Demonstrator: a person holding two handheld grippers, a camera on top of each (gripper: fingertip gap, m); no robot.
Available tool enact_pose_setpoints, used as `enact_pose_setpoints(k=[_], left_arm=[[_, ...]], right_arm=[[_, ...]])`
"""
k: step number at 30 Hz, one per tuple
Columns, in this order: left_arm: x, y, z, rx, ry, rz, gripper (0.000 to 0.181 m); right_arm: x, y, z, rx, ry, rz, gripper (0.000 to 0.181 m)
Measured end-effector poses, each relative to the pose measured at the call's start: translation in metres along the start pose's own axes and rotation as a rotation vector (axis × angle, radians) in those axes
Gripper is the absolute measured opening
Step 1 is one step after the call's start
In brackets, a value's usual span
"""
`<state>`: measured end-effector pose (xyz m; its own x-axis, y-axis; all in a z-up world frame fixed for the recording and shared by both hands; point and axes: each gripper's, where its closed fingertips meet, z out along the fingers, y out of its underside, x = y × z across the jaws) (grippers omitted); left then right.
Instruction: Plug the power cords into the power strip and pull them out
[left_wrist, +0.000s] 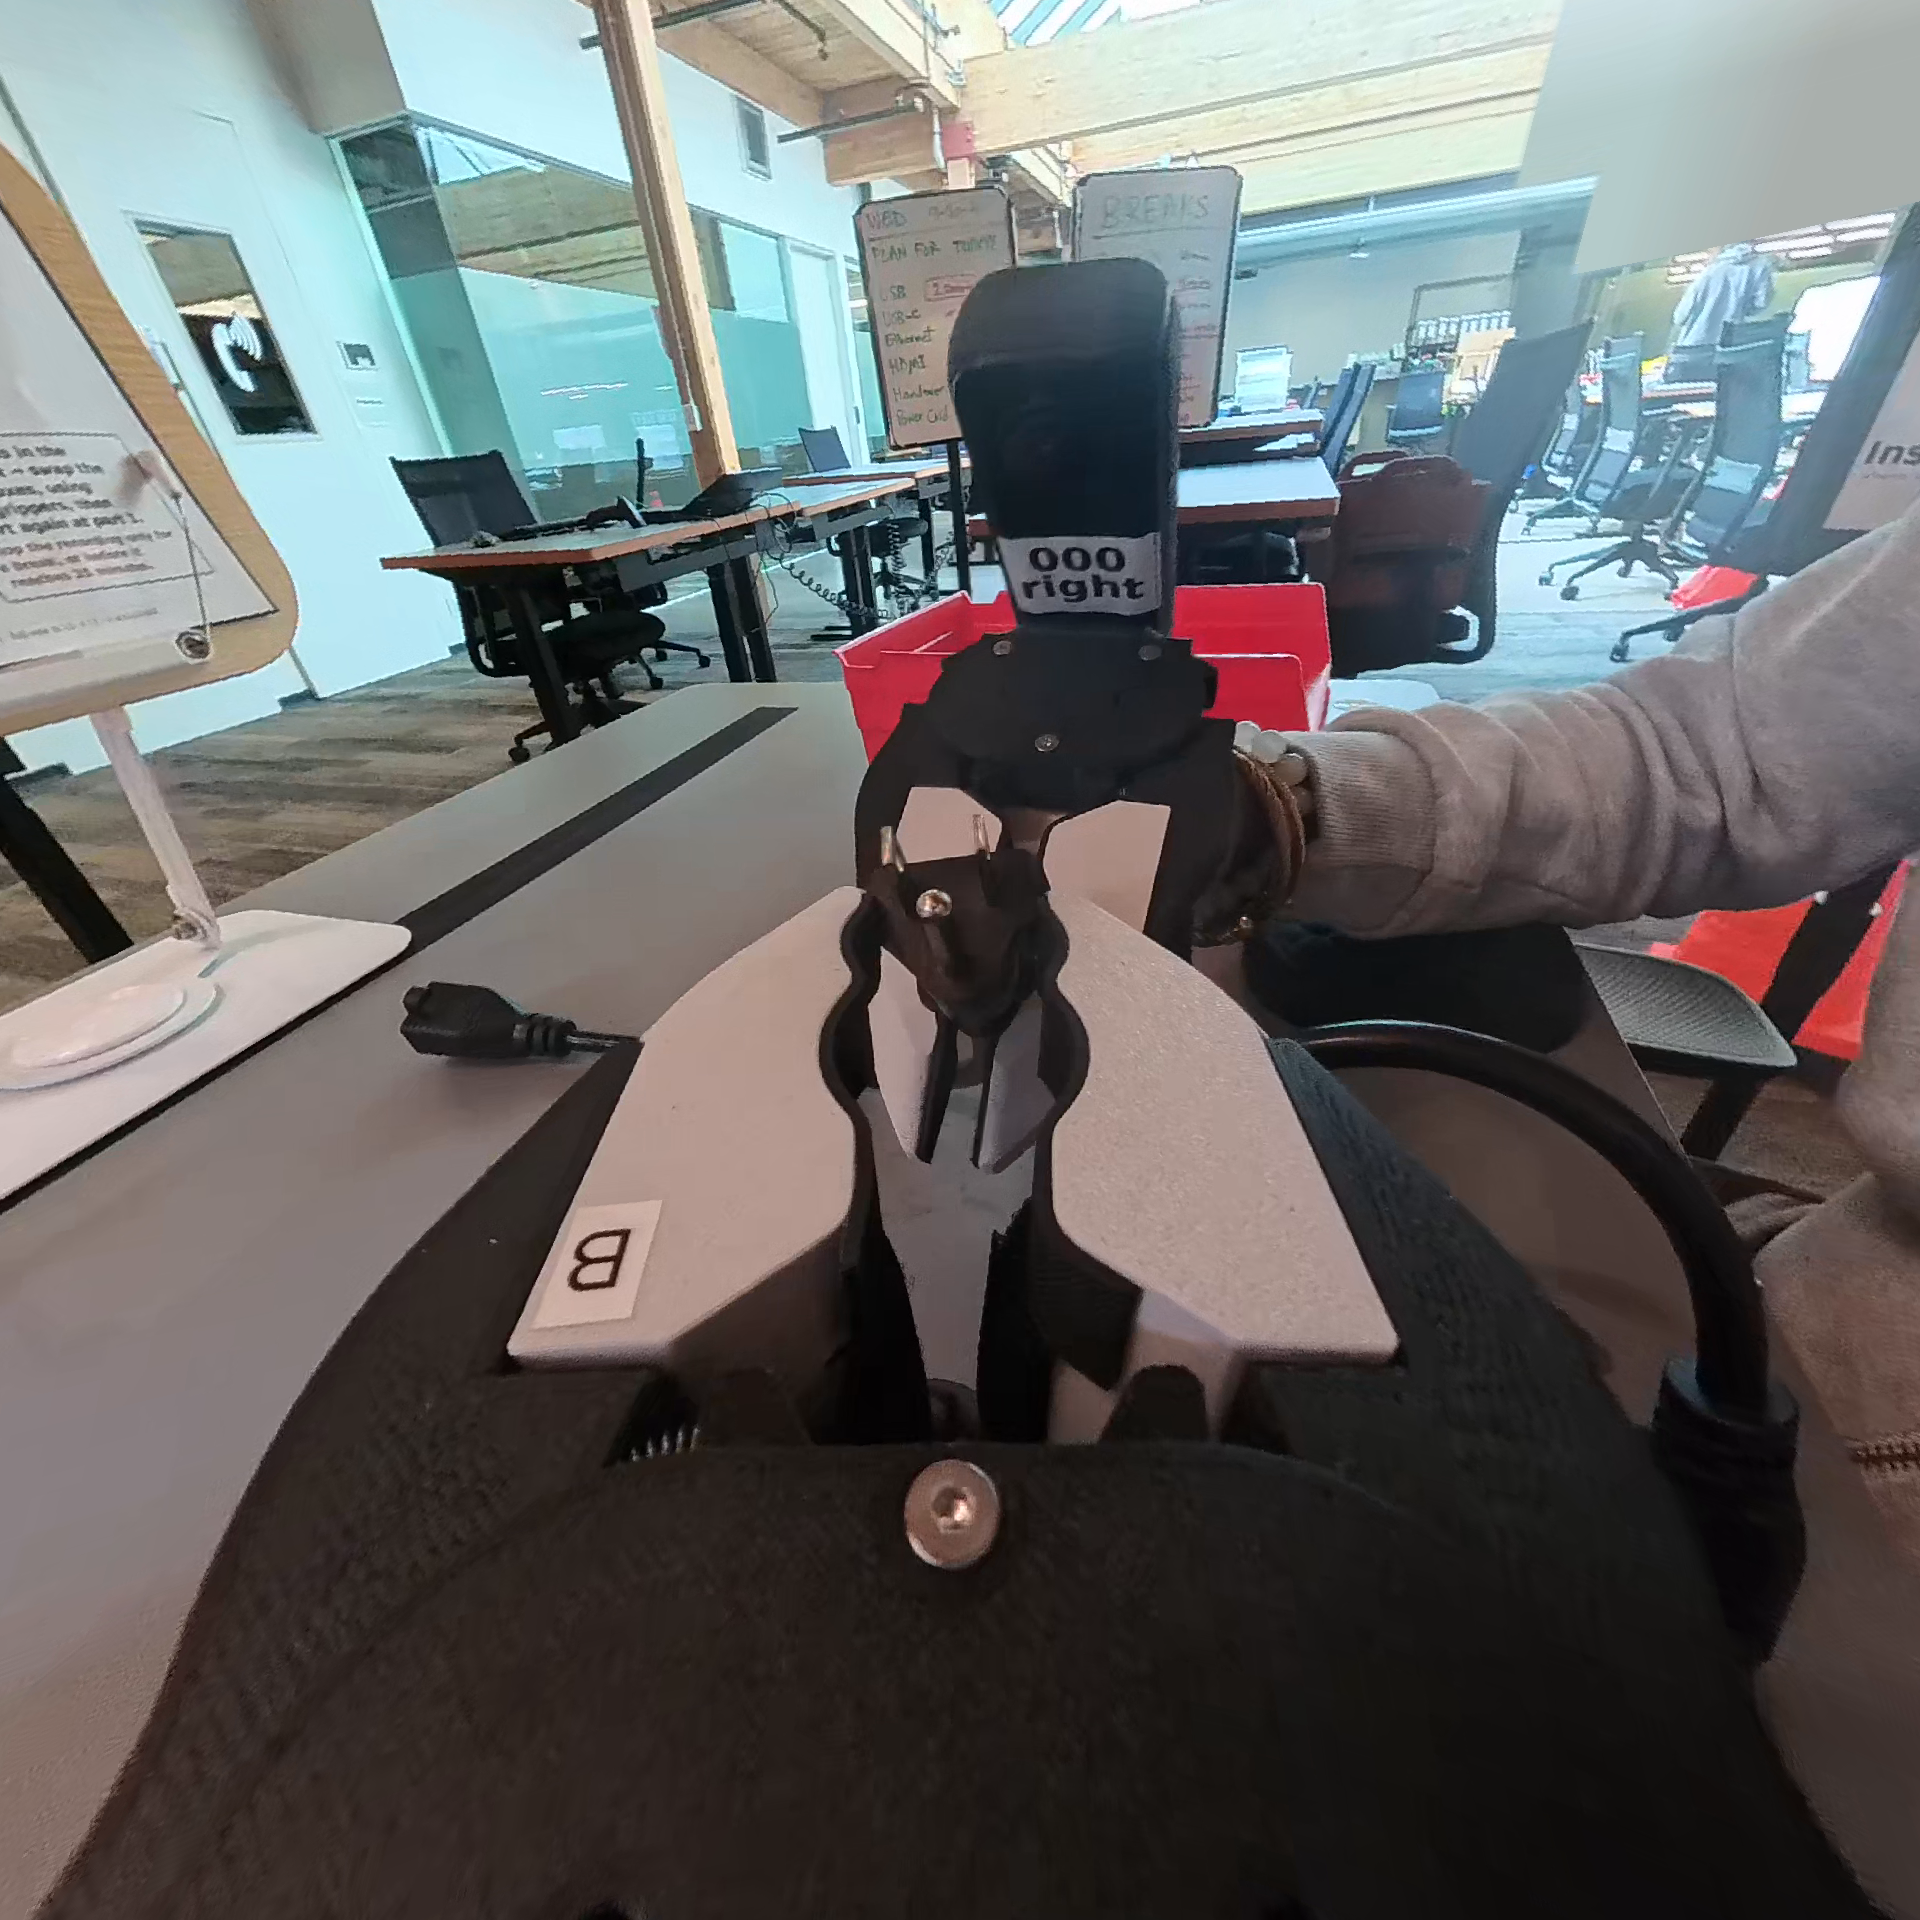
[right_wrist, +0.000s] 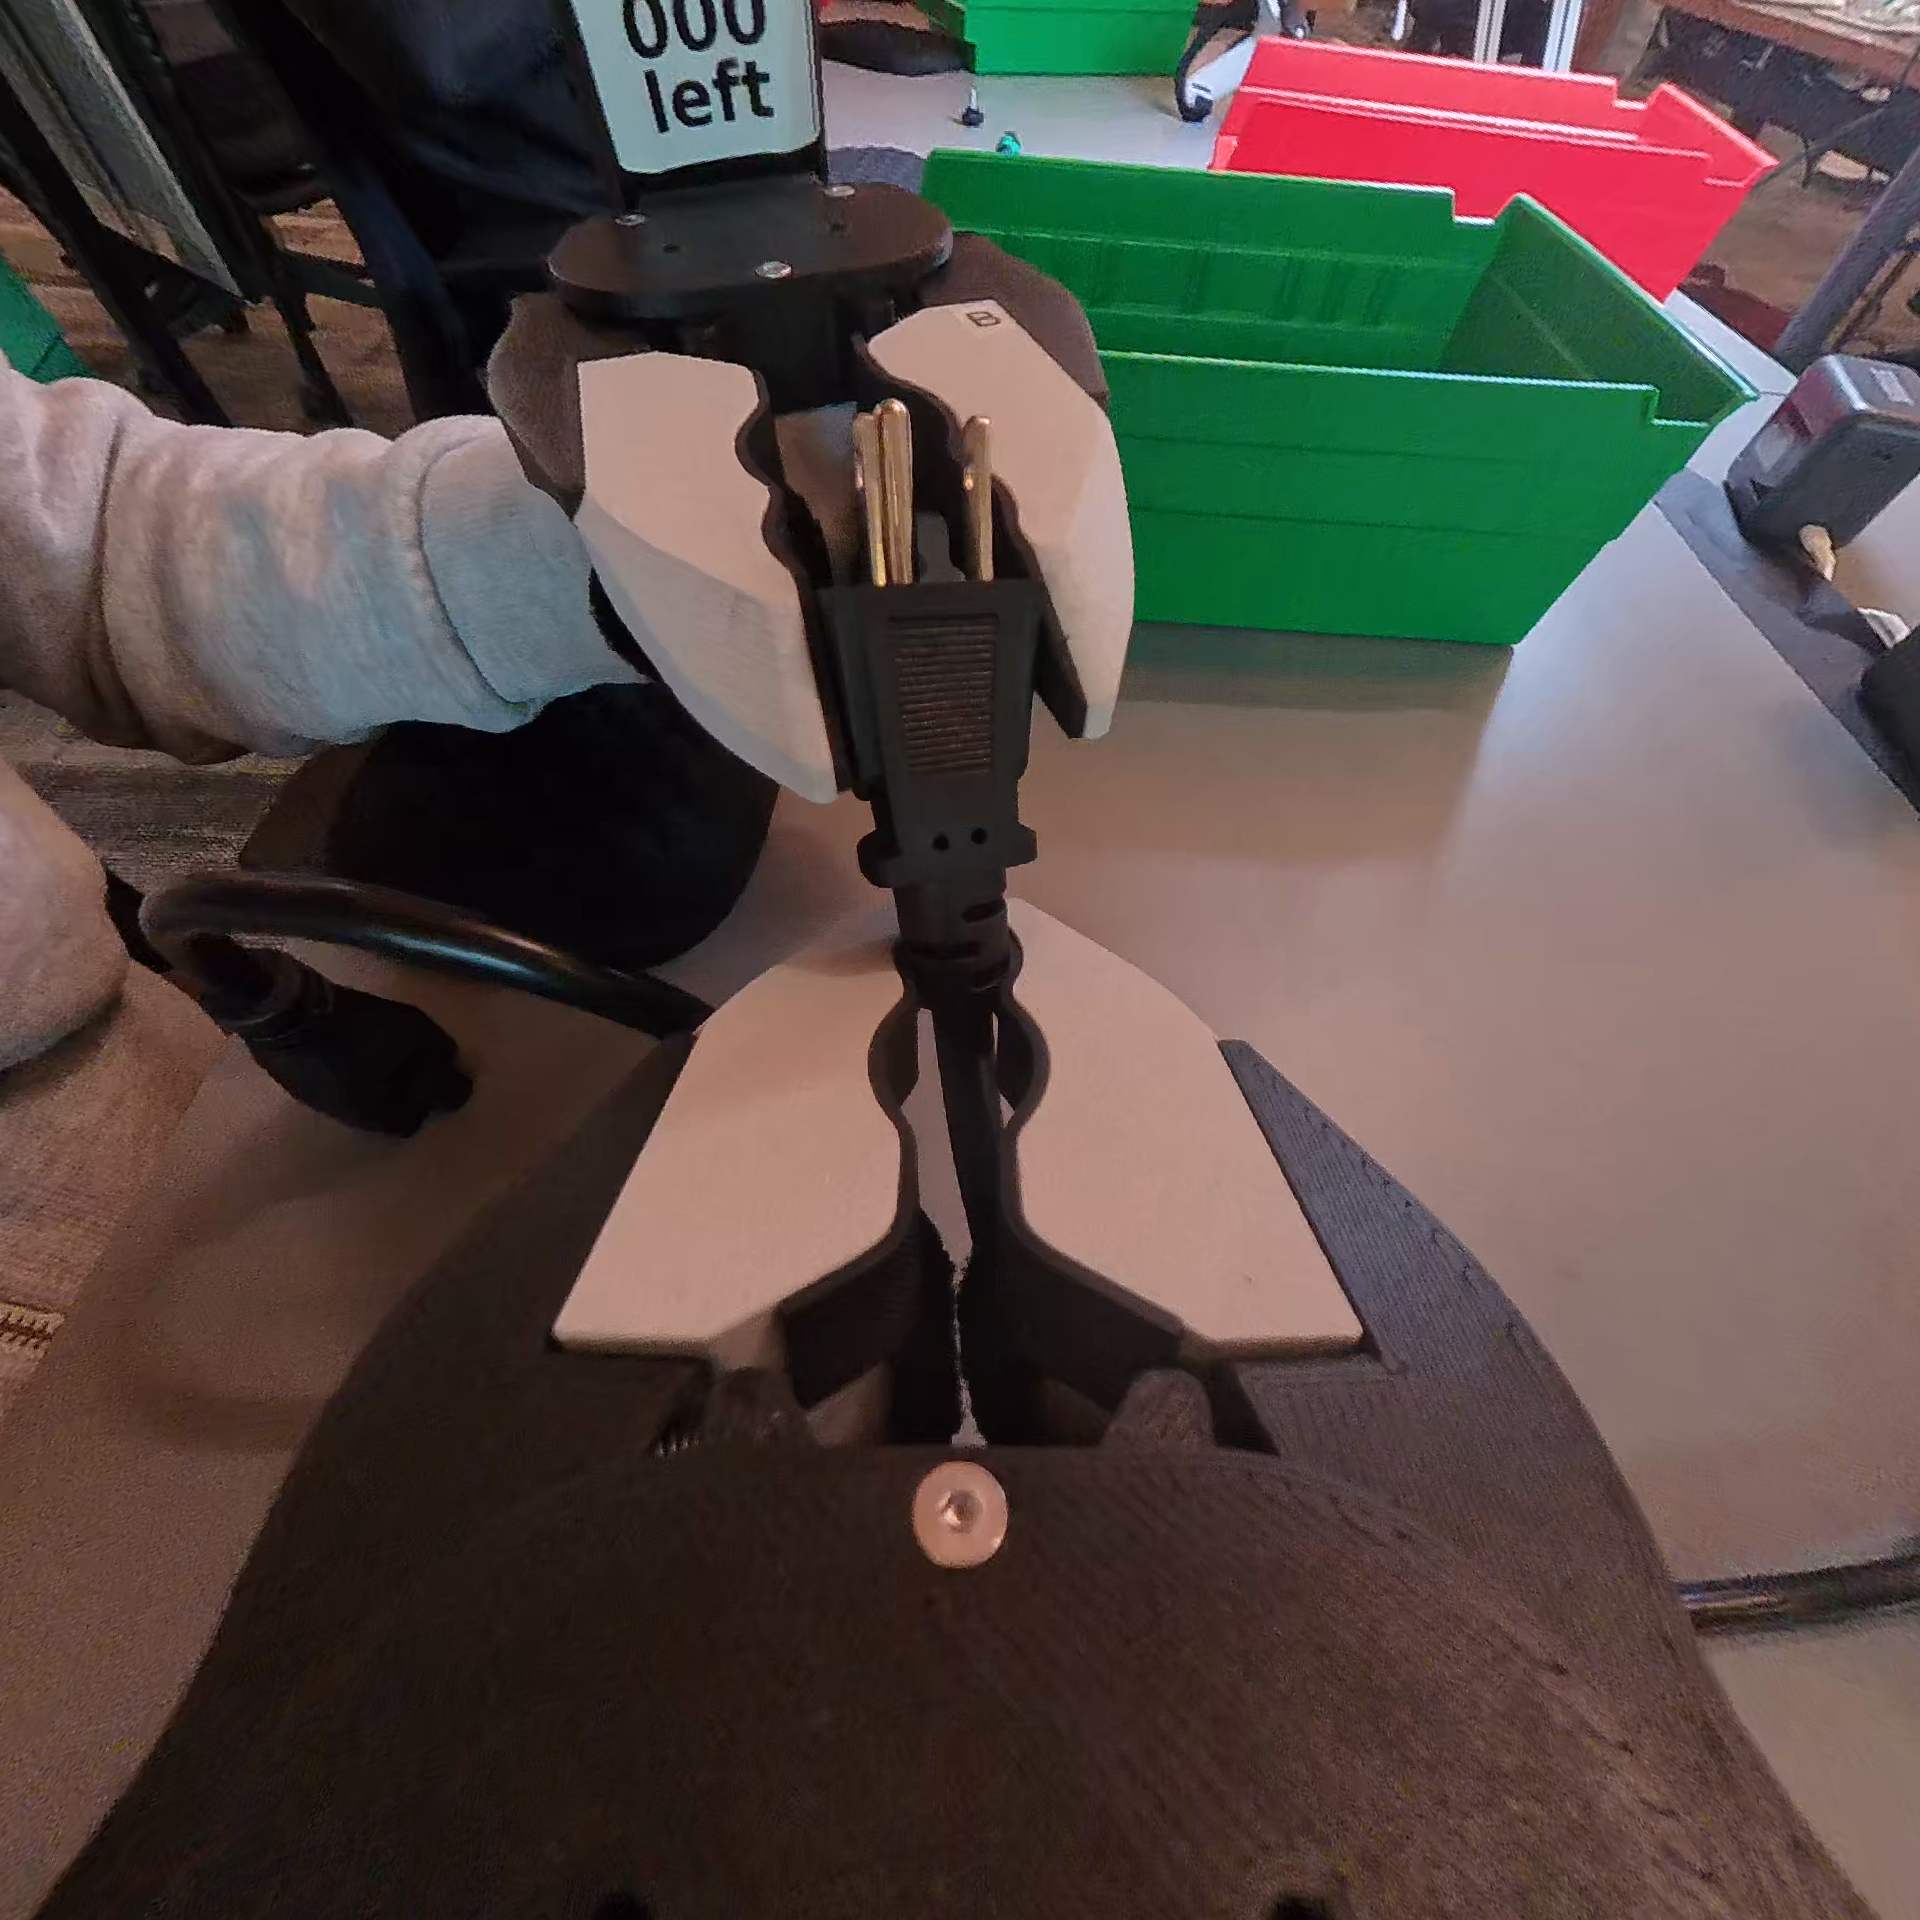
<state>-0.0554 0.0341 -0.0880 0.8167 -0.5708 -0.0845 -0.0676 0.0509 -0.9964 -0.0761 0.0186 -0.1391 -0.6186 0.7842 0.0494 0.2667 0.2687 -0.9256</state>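
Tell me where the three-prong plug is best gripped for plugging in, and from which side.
Grip the plug on its blocky ribbed body, across the two narrow sides, coming from the cord end. Its prongs point into the left gripper, so they probably could not reach a socket.

Wrist views face each other closely over the table (right_wrist: 1455, 935), sharing the plug (right_wrist: 940, 686)

Open-plan office w/ workshop use. Beyond the jaws in left wrist view: rows of desks (left_wrist: 623, 545) w/ office chairs (left_wrist: 582, 634), glass-walled rooms (left_wrist: 582, 343), two whiteboards (left_wrist: 933, 312), exposed timber beams overhead. Right wrist view: green parts bin (right_wrist: 1351, 499) and red bins (right_wrist: 1486, 156) beyond jaws on a grey table (right_wrist: 1455, 935).
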Motion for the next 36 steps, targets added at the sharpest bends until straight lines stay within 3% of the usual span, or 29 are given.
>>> enact_pose_setpoints(k=[2, 9, 13, 21, 36], left_arm=[[0.003, 0.000, 0.000, 0.001, 0.017, 0.015, 0.028], [0.017, 0.002, 0.005, -0.009, 0.076, 0.074, 0.027], [0.021, 0.001, 0.005, 0.001, 0.093, 0.079, 0.027], [0.025, 0.005, 0.005, -0.018, 0.116, 0.080, 0.028], [0.023, 0.008, 0.010, -0.029, 0.103, 0.008, 0.026]], right_arm=[[-0.004, -0.004, -0.001, 0.038, -0.038, 0.007, 0.011], [-0.024, -0.018, 0.002, 0.151, -0.189, 0.013, 0.040], [-0.029, -0.025, 0.004, 0.203, -0.230, 0.040, 0.028], [-0.031, -0.015, 0.002, 0.083, -0.218, 0.011, 0.028], [-0.029, -0.012, -0.006, 0.084, -0.262, 0.065, 0.028]])
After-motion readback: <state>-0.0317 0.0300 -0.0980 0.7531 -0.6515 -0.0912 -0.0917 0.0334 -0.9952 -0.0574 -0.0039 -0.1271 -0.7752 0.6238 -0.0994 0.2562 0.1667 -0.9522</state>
